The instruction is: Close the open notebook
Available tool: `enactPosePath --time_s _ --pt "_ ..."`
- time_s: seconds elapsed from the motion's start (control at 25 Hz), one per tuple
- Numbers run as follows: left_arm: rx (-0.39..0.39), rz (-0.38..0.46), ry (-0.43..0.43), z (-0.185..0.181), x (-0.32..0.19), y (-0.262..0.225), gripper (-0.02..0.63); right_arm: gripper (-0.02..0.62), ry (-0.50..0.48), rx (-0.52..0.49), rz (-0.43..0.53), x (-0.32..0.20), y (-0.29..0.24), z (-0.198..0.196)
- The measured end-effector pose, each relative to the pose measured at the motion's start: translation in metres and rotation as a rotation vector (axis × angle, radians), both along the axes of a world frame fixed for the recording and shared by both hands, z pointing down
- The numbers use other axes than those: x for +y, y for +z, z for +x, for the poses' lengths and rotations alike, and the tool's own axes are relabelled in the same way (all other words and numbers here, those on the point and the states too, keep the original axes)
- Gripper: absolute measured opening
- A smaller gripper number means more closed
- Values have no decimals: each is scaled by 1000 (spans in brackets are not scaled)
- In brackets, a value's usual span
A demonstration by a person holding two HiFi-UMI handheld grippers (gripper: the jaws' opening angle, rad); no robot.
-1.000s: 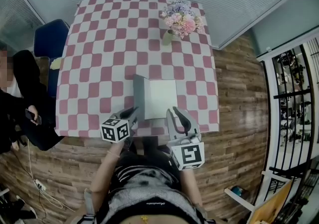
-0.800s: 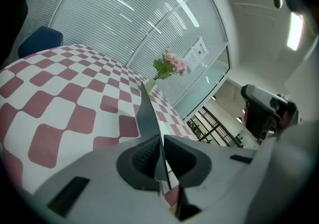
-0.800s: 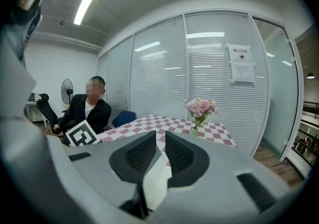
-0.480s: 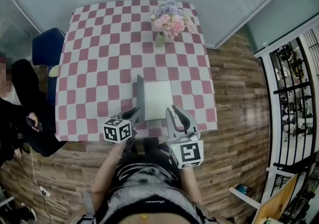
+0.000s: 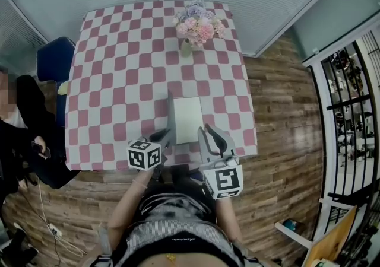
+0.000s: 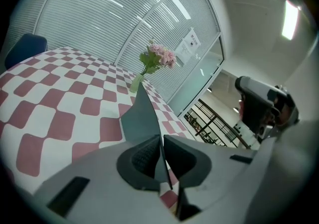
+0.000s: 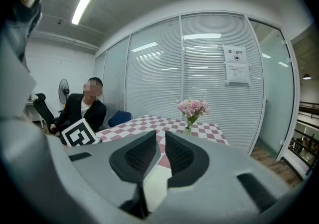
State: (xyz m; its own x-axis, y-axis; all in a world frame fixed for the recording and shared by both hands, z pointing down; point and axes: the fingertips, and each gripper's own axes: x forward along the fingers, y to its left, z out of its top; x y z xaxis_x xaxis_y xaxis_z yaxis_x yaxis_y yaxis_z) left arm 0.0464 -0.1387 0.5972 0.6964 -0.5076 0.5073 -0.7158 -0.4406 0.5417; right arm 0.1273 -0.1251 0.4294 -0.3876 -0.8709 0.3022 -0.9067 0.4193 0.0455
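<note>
The notebook (image 5: 187,119) lies near the front edge of the checkered table (image 5: 113,82), its white page facing up. Its dark left cover (image 5: 170,118) stands almost upright. My left gripper (image 5: 161,139) is shut on that cover's near edge. In the left gripper view the thin cover (image 6: 142,116) runs up from between the pads, at the left gripper (image 6: 160,143). My right gripper (image 5: 212,136) hovers just right of the notebook's near corner. In its own view the right gripper (image 7: 160,143) shows a narrow gap with nothing in it and the white page (image 7: 154,180) below.
A vase of pink flowers (image 5: 194,27) stands at the table's far side. A blue chair (image 5: 54,57) and a seated person in black (image 5: 27,141) are at the left. Wooden floor lies right of the table, and a glass wall with blinds behind it.
The left gripper has moved right with the cover, which has swung from leaning open to nearly upright. The right gripper has barely moved.
</note>
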Motion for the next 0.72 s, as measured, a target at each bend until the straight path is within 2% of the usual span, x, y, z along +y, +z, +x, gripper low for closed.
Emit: enactPosePath --time_s 0.36,0.72 --pt "-26 -3 53 32 -1 3 25 60 15 -1 33 -6 1 20" --pt "-48 -28 88 59 -1 11 25 60 12 13 26 -11 3 39"
